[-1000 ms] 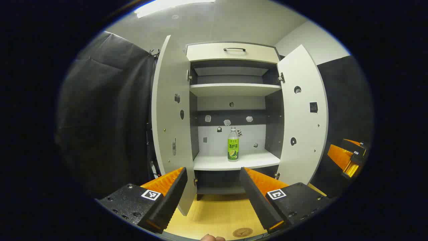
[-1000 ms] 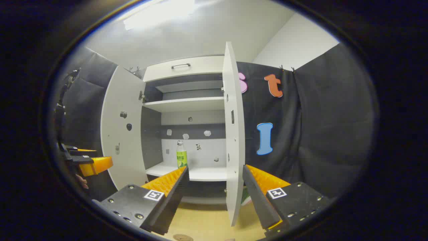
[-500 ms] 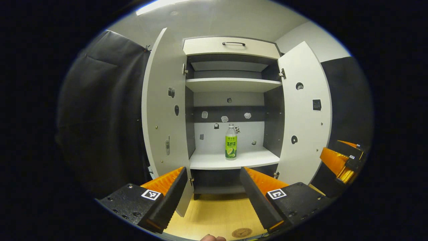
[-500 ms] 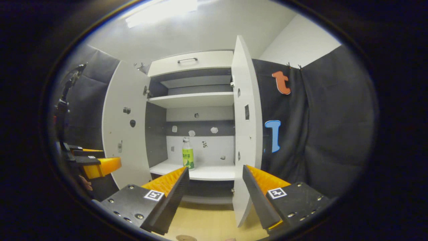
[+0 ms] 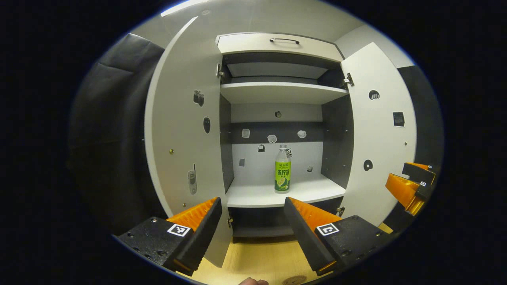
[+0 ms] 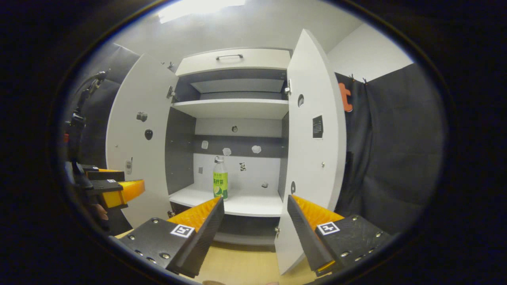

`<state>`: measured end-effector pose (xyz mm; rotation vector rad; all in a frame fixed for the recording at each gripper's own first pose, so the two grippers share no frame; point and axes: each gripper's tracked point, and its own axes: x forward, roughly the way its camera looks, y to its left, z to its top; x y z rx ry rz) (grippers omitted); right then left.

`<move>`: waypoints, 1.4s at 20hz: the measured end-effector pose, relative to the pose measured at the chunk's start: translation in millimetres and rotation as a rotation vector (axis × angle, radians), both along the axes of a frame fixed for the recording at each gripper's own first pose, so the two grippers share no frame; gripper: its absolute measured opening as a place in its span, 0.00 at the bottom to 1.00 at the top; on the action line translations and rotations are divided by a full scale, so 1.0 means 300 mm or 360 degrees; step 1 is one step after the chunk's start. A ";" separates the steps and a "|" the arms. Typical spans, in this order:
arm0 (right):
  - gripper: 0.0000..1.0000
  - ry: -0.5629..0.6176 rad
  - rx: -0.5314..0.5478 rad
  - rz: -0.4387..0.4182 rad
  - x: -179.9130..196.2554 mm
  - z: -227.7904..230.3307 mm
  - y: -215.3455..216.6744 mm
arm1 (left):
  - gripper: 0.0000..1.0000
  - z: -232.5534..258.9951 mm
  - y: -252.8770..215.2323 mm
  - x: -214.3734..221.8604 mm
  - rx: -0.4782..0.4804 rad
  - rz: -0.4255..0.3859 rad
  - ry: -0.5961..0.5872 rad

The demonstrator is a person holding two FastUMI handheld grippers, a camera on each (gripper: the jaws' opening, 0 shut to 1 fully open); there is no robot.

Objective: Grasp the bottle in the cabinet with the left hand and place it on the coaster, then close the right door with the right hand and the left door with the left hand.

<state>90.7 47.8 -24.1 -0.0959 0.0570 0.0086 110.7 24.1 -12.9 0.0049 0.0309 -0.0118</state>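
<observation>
Fingers (image 5: 198, 229) of left gripper (image 5: 251, 233) spread wide, empty. Bottle (image 5: 282, 174) upright on cabinet shelf (image 5: 253, 196), far ahead. Coaster (image 5: 294, 280) probably at near edge. Risk: off-centre grasp could topple bottle.

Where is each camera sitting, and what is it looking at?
Left gripper view: rides on the left tool, faces straight into the open cabinet at the bottle; its own open fingers show below, the right tool far right.
Right gripper view: rides on the right tool, faces the cabinet from farther right; its open fingers show below, the left tool far left.
Shared: cabinet, bottle, both open doors.
</observation>
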 end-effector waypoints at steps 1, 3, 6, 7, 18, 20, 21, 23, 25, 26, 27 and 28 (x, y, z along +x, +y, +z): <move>0.97 0.0002 0.0002 -0.0008 0.018 -0.004 0.001 | 0.99 -0.002 -0.005 0.028 -0.0010 -0.0005 -0.0003; 0.97 -0.0001 0.0003 -0.0031 0.053 -0.008 -0.010 | 0.99 -0.006 -0.037 0.077 -0.0073 -0.0054 0.0019; 0.94 0.0000 0.0006 -0.0068 0.103 -0.006 -0.029 | 1.00 0.014 -0.059 0.166 -0.0084 -0.0089 0.0001; 0.94 -0.0004 0.0011 -0.0081 0.118 -0.004 -0.035 | 0.99 0.024 -0.066 0.191 -0.0065 -0.0101 -0.0012; 0.97 -0.0001 0.0032 -0.0122 0.157 -0.021 -0.024 | 1.00 0.010 -0.231 0.573 -0.0051 -0.0248 -0.0066; 0.97 0.0003 0.0023 -0.0123 0.139 -0.025 -0.017 | 0.99 -0.015 -0.271 0.646 -0.0061 -0.0283 -0.0065; 0.97 -0.0012 0.0013 -0.0128 0.130 -0.019 -0.019 | 0.99 -0.026 -0.294 0.683 -0.0059 -0.0300 -0.0060; 0.97 -0.0056 -0.0009 -0.0136 0.109 0.003 -0.020 | 0.99 -0.047 -0.330 0.747 -0.0056 -0.0336 -0.0053; 0.97 -0.0079 -0.0029 -0.0142 0.098 0.014 -0.024 | 1.00 -0.072 -0.339 0.798 -0.0047 -0.0330 -0.0038; 0.97 -0.0084 -0.0036 -0.0146 0.093 0.017 -0.024 | 1.00 -0.080 -0.347 0.819 -0.0041 -0.0335 -0.0037; 0.97 -0.0085 -0.0048 -0.0149 0.078 0.015 -0.027 | 1.00 -0.086 -0.351 0.841 -0.0030 -0.0340 -0.0037; 0.94 -0.0085 -0.0068 -0.0153 0.066 0.011 -0.029 | 0.99 -0.095 -0.350 0.864 -0.0014 -0.0331 -0.0035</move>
